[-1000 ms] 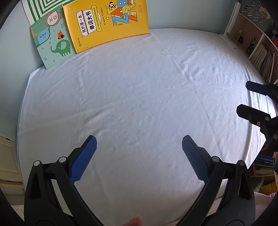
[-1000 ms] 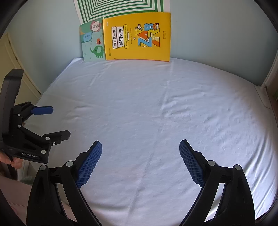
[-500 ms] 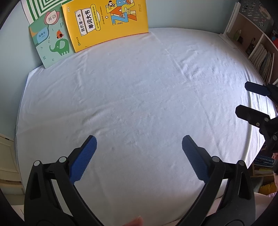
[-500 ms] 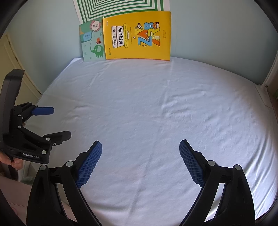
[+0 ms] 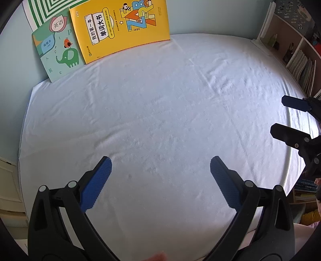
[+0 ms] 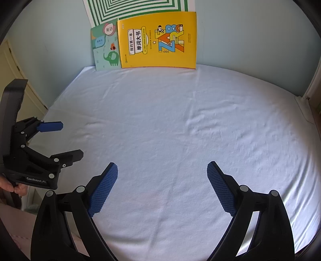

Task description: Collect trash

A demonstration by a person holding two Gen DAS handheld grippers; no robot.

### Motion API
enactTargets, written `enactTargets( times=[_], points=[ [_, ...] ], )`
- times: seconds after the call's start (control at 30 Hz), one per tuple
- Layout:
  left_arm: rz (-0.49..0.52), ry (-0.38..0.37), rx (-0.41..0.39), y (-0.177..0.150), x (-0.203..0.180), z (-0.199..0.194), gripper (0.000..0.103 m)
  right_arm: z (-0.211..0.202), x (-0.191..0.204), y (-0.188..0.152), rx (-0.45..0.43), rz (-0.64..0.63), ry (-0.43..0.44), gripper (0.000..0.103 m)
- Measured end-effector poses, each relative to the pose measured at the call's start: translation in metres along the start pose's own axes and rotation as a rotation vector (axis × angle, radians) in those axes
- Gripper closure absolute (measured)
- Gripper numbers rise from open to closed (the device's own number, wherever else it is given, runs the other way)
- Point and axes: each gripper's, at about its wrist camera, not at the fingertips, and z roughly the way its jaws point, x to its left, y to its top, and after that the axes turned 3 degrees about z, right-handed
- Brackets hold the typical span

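No trash shows in either view. My left gripper (image 5: 160, 166) is open and empty, held above the near part of a white sheet (image 5: 152, 112). It also shows at the left of the right wrist view (image 6: 66, 140), open. My right gripper (image 6: 162, 170) is open and empty above the same sheet (image 6: 176, 128). It also shows at the right edge of the left wrist view (image 5: 280, 114), open.
A yellow word book (image 6: 158, 40), a green elephant book (image 6: 105, 50) and a green-striped sheet (image 6: 136, 10) lean on the pale blue wall at the far edge. A bookshelf (image 5: 297, 50) stands at the right. A cream cabinet (image 6: 18, 80) stands at the left.
The left wrist view has shifted slightly, so the books sit a little higher and more to the left. The right gripper has barely moved.
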Motion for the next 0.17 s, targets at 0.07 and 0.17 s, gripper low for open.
enactTargets(
  times=[0.07, 0.17],
  points=[
    [0.001, 0.001, -0.006, 0.0001, 0.0000, -0.0009, 0.007, 0.0005, -0.0002, 0.0005, 0.001, 0.000, -0.001, 0.013],
    [0.009, -0.003, -0.009, 0.0002, -0.0014, -0.0022, 0.007, 0.0000, -0.0001, 0.0009, 0.001, 0.001, -0.001, 0.013]
  ],
)
